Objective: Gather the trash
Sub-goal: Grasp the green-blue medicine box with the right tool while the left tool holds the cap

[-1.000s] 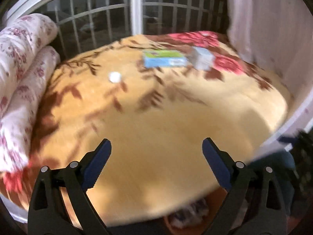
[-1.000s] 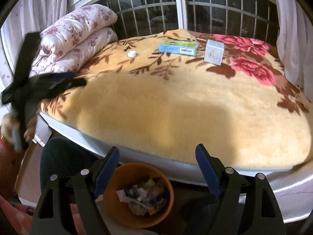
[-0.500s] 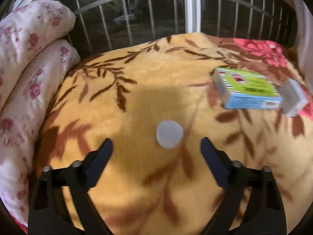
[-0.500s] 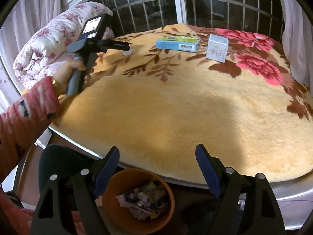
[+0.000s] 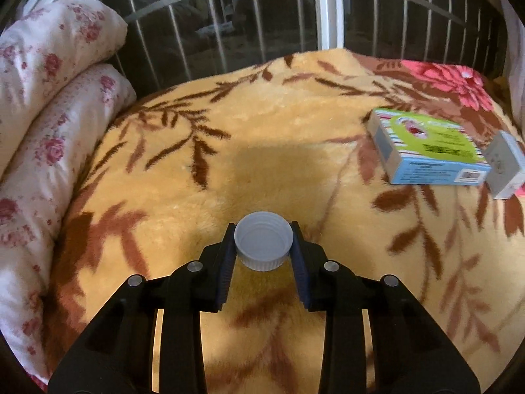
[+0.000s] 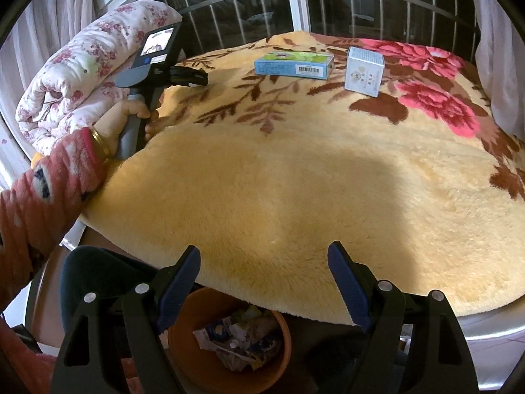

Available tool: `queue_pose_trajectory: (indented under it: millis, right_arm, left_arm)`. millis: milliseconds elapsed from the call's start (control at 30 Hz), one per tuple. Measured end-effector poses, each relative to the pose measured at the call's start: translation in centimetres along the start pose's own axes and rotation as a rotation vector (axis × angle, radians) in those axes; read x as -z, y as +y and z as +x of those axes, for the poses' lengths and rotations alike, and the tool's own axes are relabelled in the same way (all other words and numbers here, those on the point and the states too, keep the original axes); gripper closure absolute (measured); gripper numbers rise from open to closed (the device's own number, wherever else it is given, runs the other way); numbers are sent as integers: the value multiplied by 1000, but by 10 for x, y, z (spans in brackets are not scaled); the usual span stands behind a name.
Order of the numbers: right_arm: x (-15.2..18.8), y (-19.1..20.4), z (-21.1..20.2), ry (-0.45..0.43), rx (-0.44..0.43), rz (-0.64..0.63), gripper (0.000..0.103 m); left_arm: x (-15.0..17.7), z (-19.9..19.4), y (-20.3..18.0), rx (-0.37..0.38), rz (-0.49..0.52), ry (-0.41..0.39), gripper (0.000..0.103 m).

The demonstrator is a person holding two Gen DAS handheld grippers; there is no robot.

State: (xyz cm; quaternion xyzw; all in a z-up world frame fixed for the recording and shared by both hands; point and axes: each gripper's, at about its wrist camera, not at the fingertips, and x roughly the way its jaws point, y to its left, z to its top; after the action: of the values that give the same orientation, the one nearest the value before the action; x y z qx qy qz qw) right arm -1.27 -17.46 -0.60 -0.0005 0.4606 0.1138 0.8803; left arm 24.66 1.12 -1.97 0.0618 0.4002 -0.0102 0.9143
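Your left gripper [image 5: 263, 241] has just been closing and now pinches the white bottle cap [image 5: 263, 244] by its ribbed sides, open side up, still low on the yellow blanket [image 5: 279, 138]. This side hold keeps the small cap from slipping out. Your right gripper [image 6: 263, 282] waits with its jaws spread and empty above the orange bin [image 6: 279, 358] at the bed's edge, probably to mark the drop place. The blue-green box [image 5: 430, 151] and the white box [image 6: 364, 70] lie farther away, not collected yet.
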Motion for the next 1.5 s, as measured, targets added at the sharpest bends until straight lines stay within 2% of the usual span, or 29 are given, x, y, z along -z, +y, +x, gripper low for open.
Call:
queue_pose_trajectory:
  millis: [167, 300, 533, 667, 833, 1100, 1233, 1333, 1433, 1500]
  right_arm:
    - [-12, 3, -4, -31, 1, -16, 25]
    - [-40, 6, -3, -86, -6, -33, 25]
    - [-123, 12, 37, -183, 132, -148, 25]
    - [-170, 14, 80, -188, 212, -190, 25]
    - [-204, 19, 137, -164, 362, -277, 25]
    - [-228, 15, 202, -92, 538, -412, 25]
    - [-231, 15, 219, -87, 593, -445, 24]
    - [-236, 19, 229, -115, 645, -480, 21]
    - [-243, 19, 240, -126, 663, -510, 17]
    - [-248, 15, 242, -118, 639, -496, 16]
  left_arm:
    - [9, -39, -1, 23, 13, -46, 72]
    - [21, -70, 1, 30, 32, -73, 72]
    - [38, -101, 15, 31, 24, -75, 72]
    - [45, -108, 20, 45, 13, -72, 72]
    - [47, -106, 22, 66, 2, -62, 72]
    - [43, -96, 24, 100, -8, -49, 72]
    - [41, -90, 25, 119, -18, -41, 72]
    - [40, -86, 25, 129, -27, -35, 72]
    - [40, -83, 24, 134, -26, -31, 72]
    - [40, -82, 24, 135, -28, -30, 72]
